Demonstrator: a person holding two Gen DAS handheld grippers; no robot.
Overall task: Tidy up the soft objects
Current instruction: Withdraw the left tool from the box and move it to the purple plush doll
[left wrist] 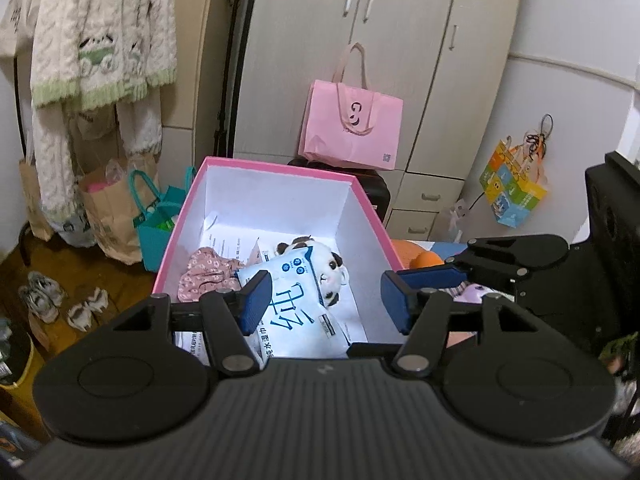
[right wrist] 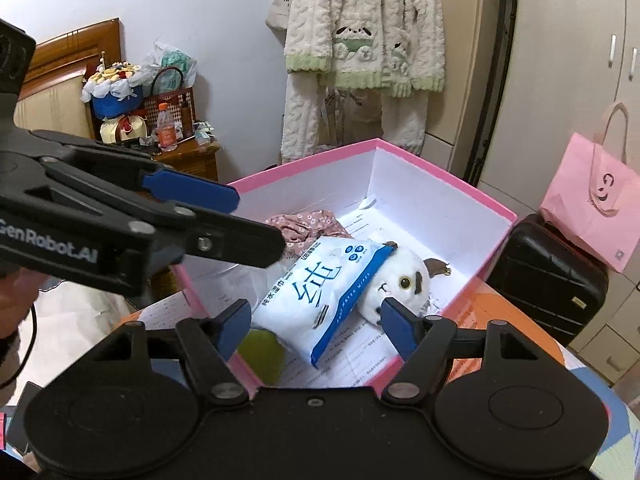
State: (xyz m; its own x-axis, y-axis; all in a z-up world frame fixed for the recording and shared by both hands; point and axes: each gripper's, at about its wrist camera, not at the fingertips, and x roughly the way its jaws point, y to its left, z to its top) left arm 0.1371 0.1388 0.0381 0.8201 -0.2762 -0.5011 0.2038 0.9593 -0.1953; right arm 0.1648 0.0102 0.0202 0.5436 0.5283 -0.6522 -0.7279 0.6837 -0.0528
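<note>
Judging progress: wet-wipes pack, plush toy and floral cloth lie in the pink box; both grippers, left gripper and right gripper, hover half-open, fingers empty.

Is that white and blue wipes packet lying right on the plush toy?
Touching. In the right wrist view the wipes packet overlaps the plush toy, its top corner resting across the toy's head inside the pink box.

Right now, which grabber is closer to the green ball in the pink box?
Right. The right gripper hovers open just above the green ball, which lies beside its left finger at the pink box's near corner. The left gripper is higher, over the box's left wall, also empty.
</note>
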